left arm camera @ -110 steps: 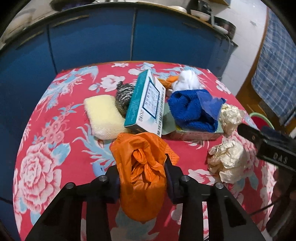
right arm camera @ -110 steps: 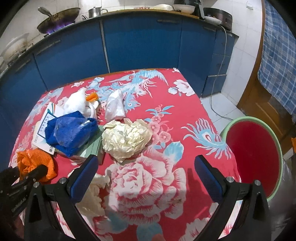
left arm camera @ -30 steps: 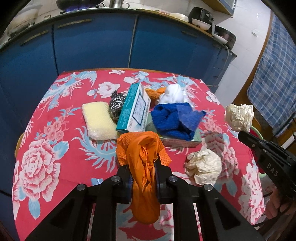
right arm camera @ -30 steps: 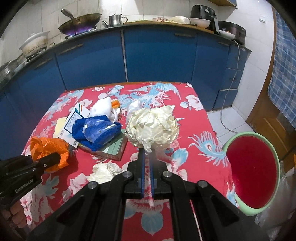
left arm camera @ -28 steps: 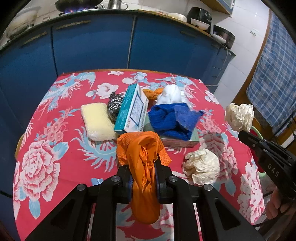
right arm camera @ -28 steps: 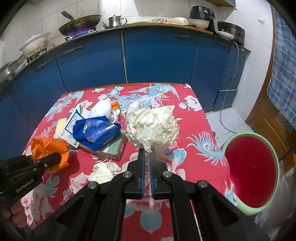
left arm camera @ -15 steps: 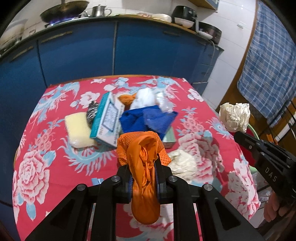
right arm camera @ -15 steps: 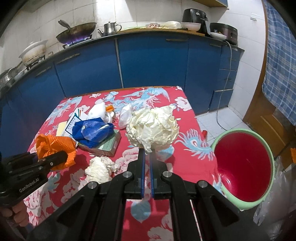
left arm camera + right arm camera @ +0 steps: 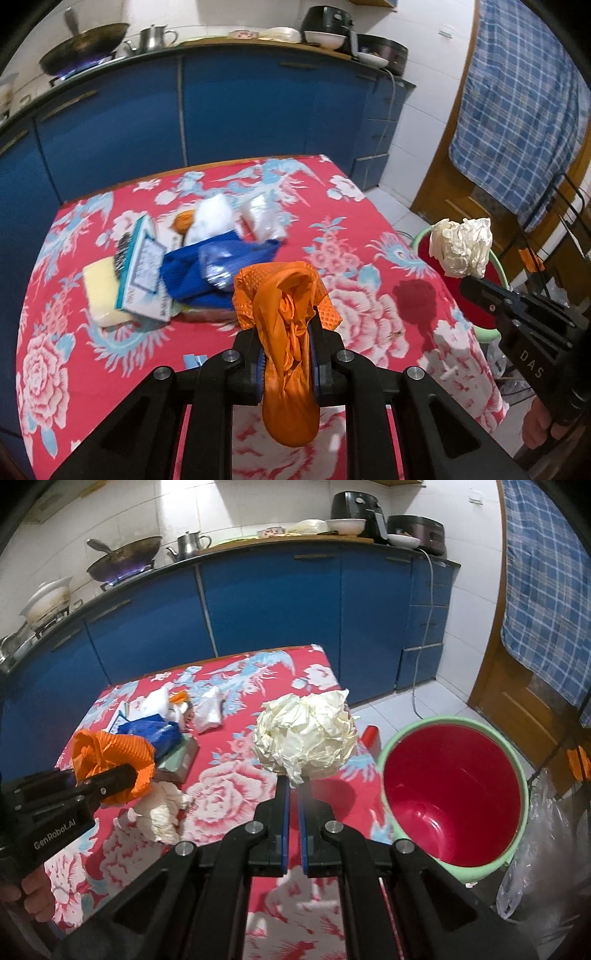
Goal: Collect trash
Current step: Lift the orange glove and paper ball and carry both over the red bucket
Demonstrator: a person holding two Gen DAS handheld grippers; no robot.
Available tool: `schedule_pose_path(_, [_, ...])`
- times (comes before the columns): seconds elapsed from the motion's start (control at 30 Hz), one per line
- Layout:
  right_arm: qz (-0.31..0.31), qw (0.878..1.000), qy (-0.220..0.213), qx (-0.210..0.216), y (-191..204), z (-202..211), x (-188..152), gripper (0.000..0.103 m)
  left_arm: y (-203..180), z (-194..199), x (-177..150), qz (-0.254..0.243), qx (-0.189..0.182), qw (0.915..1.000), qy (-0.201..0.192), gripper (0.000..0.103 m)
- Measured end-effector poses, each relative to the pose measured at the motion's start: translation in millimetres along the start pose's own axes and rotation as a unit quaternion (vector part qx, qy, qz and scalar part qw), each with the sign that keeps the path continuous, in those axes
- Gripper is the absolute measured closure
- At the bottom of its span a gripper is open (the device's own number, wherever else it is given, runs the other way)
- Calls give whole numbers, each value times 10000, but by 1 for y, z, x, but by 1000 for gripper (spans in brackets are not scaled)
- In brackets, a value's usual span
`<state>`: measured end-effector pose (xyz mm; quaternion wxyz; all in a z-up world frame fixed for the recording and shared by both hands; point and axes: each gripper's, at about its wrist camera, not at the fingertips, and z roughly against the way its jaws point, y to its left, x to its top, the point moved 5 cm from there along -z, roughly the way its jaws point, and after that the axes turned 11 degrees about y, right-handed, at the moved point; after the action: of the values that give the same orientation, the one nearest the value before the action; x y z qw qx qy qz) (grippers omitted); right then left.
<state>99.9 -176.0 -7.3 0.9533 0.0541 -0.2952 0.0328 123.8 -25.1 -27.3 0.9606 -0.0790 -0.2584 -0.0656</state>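
Note:
My left gripper [image 9: 286, 328] is shut on an orange glove [image 9: 286, 314] and holds it above the red floral table [image 9: 369, 306]; the glove also shows in the right wrist view [image 9: 110, 757]. My right gripper [image 9: 293, 792] is shut on a crumpled cream paper ball [image 9: 306, 734], held above the table's right edge; the ball also shows in the left wrist view [image 9: 461, 245]. A red bin with a green rim [image 9: 450, 794] stands on the floor just right of the table. Another crumpled paper [image 9: 162, 814] lies on the table.
On the table lie a blue cloth [image 9: 218, 269] on a box, a teal and white box [image 9: 142, 266], a yellow sponge [image 9: 99, 291], white bags [image 9: 208, 709] and an orange item [image 9: 184, 221]. Blue cabinets [image 9: 258, 609] stand behind. A clear plastic bag [image 9: 543, 849] sits right of the bin.
Both grippers closed on their items and lifted them off the table. Both views have since swung to the right, and the red bin now looms larger in the right wrist view.

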Motion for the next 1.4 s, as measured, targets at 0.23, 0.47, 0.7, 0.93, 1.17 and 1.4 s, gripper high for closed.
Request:
schedule_pose_path(0.23, [-157,9999,19,-58,-23,0,-4,97,-30,-8,12,-285,-21,9996,28,85])
schedule_pose_path(0.47, [-305,9995,14,-97,-45,1,-5,97,-58,-17,23,-526,-86,9985,78,85])
schedule_pose_path(0.7, [-551,9983,-4,-176,-78,-1,-8,97,-92,-25,40,-838,-119,9964,39,85])
schedule_pose_path(0.93, [-883,9958,28,-230,-117,-3,-13,97,-130,-37,50,-1154,-132,9932,116,85])
schedule_pose_path(1.17, [-1190,9924,68,-317,-154,-7,-19,98,-166,-60,59,-1374,-190,9899,308,85])
schedule_pose_path(1.4, [-1496,9874,190,-481,-191,-20,-29,97,-208,-88,66,-1729,-305,9834,448,85])
